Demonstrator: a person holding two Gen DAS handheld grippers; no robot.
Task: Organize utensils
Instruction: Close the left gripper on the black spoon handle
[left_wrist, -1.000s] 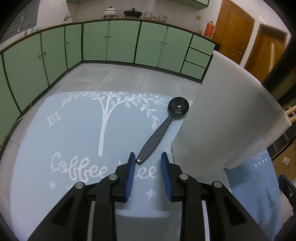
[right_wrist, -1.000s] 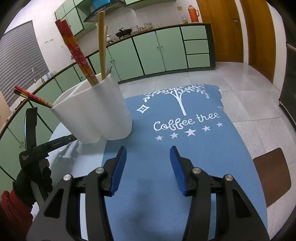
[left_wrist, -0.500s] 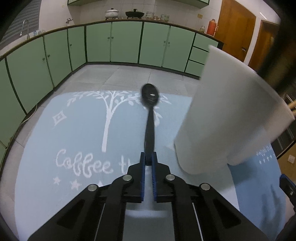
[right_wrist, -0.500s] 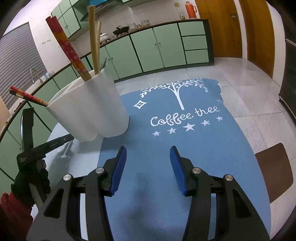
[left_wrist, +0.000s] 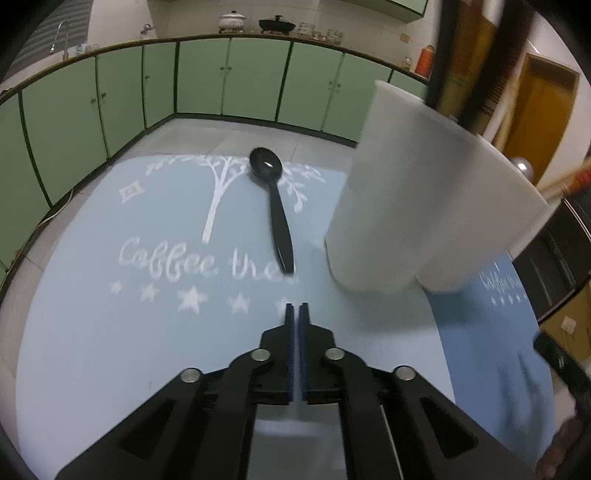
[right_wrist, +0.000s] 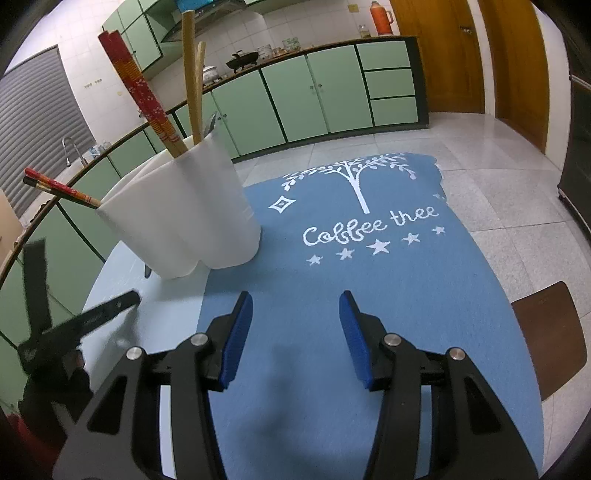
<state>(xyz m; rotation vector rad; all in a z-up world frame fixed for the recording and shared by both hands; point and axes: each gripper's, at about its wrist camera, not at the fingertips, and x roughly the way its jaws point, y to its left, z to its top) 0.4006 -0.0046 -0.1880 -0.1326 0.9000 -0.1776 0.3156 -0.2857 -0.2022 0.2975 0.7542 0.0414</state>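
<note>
Spoon (left_wrist: 272, 206) slipped free; left hand-held gripper (left_wrist: 297, 314) together, empty; mat (left_wrist: 92, 314) reads "Coffee tree", blurry.

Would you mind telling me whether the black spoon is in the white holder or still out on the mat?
Out. The black spoon lies flat on the mat, beside the white holder.

A glossy black plastic spoon (left_wrist: 272, 201) is shown on a matt, felt-like blue cloth mat (left_wrist: 92, 288) printed in white. The white holder (right_wrist: 184, 210) is rendered in smooth, matt plastic, with lacquered red chopsticks (right_wrist: 142, 88) and bare wooden ones (right_wrist: 192, 81) held inside. Black plastic fingers with ribbed blue pads (right_wrist: 236, 338) and metal screws are seen.
</note>
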